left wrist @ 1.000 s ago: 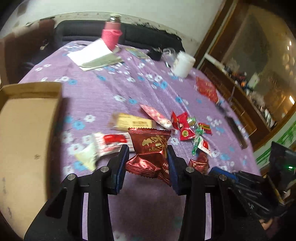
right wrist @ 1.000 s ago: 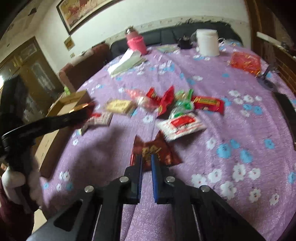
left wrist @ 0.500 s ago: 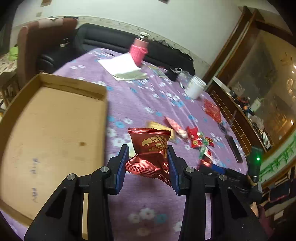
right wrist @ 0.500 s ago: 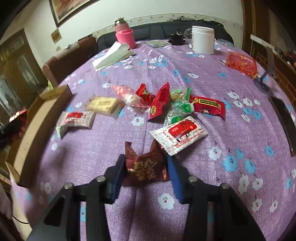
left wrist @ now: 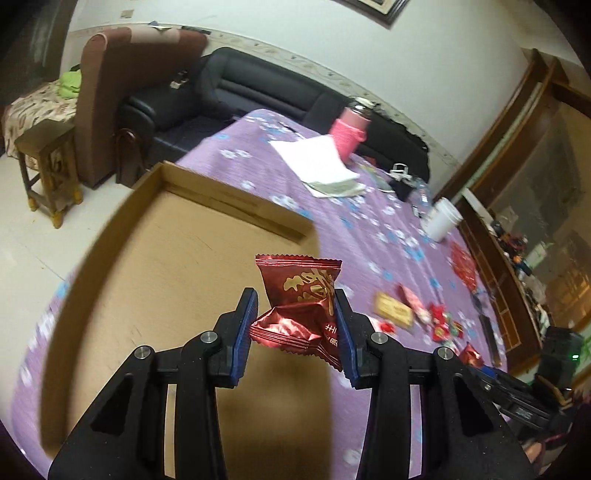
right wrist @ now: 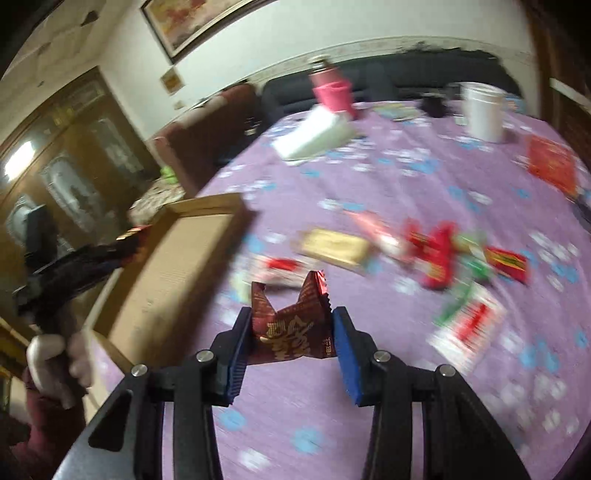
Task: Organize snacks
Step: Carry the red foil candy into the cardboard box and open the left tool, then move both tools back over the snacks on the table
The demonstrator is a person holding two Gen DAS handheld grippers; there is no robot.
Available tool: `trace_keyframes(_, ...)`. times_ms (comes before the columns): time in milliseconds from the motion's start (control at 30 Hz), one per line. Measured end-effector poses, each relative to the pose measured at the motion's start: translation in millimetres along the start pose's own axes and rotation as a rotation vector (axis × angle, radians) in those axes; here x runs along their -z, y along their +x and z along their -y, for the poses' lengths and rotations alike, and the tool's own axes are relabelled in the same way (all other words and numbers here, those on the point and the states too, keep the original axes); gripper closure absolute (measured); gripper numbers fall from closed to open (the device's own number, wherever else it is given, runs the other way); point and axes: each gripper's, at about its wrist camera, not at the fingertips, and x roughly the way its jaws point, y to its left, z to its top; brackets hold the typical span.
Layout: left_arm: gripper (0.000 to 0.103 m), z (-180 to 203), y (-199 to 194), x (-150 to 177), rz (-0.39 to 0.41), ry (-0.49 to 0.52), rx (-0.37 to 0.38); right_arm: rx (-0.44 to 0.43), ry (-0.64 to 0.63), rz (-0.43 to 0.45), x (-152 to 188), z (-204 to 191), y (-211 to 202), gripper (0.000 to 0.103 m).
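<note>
The left gripper (left wrist: 295,325) pinches a dark red snack packet (left wrist: 301,306) above the open cardboard box (left wrist: 155,258) on the purple flowered tablecloth (left wrist: 369,236). The right gripper (right wrist: 291,343) clamps another red packet (right wrist: 291,328) between its blue pads — lifted clear of the cloth, with loose snacks (right wrist: 436,251) scattered beyond.

- Dark red foil snack packet (left wrist: 301,301), left wrist view: large gold brush-style characters on its face, not legible; small white print at its lower right edge, too small to read.
- Dark red snack packet (right wrist: 291,326), right wrist view: gold characters and a strip of fine print along one edge, seen upside down, not legible.
- Remaining wrappers on the purple tablecloth (right wrist: 388,173): printing blurred, nothing readable.
- Framed picture (right wrist: 195,20) on the wall: no legible text.
</note>
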Motion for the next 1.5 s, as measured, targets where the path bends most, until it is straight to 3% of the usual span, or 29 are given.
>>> trace_keyframes(267, 0.063, -44.7, 62.9, -38.8, -0.101, -0.072, -0.087, -0.106, -0.100, -0.064, -58.8, -81.9, 91.7, 0.057)
trace_keyframes(533, 0.062, -75.3, 89.3, -53.1, -0.124, -0.158, -0.090, -0.056, -0.186, -0.125, -79.7, -121.9, 169.3, 0.056)
trace_keyframes(700, 0.062, -80.5, 92.5, -57.8, -0.129, -0.193, -0.049, -0.012, -0.202, -0.103, -82.2, -125.0, 184.7, 0.041)
trace_keyframes(933, 0.062, -73.5, 69.3, -60.9, -0.077, -0.173, -0.052, -0.026, -0.151, -0.039, -95.5, -106.0, 142.3, 0.039)
trace_keyframes(1100, 0.062, -49.1, 28.8, -56.1, -0.016, -0.112, -0.049, 0.046, -0.084, -0.004, -94.6, -54.3, 85.8, 0.034)
trace_keyframes(1133, 0.060, -40.1, 21.5, -52.4, -0.010, -0.092, -0.041, 0.071, -0.068, 0.004, -91.4, -41.3, 74.2, 0.034)
trace_keyframes(1200, 0.045, -23.5, 13.4, -45.6, -0.009, -0.059, -0.017, 0.111, -0.024, 0.021, -80.3, -11.4, 49.6, 0.033)
trace_keyframes(1333, 0.043, 20.7, 15.6, -21.6, -0.049, 0.046, 0.025, 0.151, 0.100, 0.050, -44.4, 47.0, 6.7, 0.033)
trace_keyframes(1500, 0.043, 83.5, 56.6, 16.8, -0.173, 0.242, 0.030, 0.187, 0.226, 0.050, 1.9, 104.3, -23.2, 0.033)
